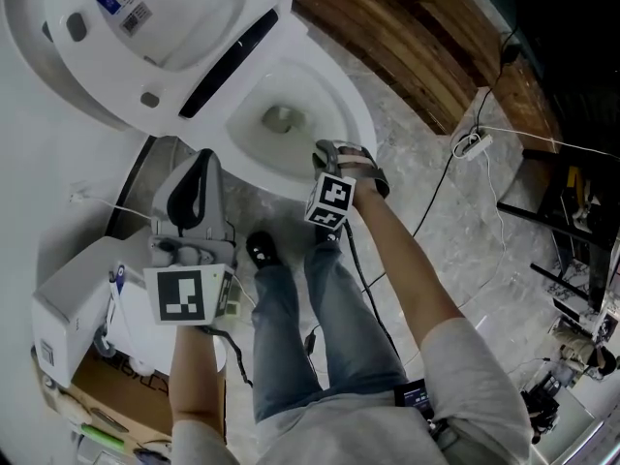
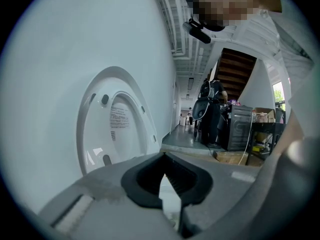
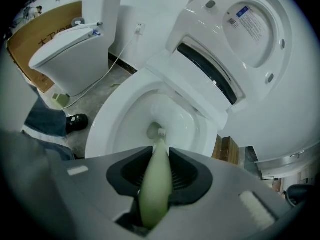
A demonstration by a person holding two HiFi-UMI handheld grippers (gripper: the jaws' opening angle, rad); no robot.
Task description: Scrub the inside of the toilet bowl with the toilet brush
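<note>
The left hand-held gripper [image 1: 191,198], jaws closed on nothing, hangs at 8 o'clock of the toilet bowl [image 1: 341,97], while the right hand-held gripper [image 3: 159,156], at the bowl's 5 o'clock rim, clamps the pale green toilet brush [image 3: 156,184], whose head is down at the drain.

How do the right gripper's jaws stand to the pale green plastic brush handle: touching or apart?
Touching: the right gripper view shows the right gripper clamping the brush handle on both sides.
</note>
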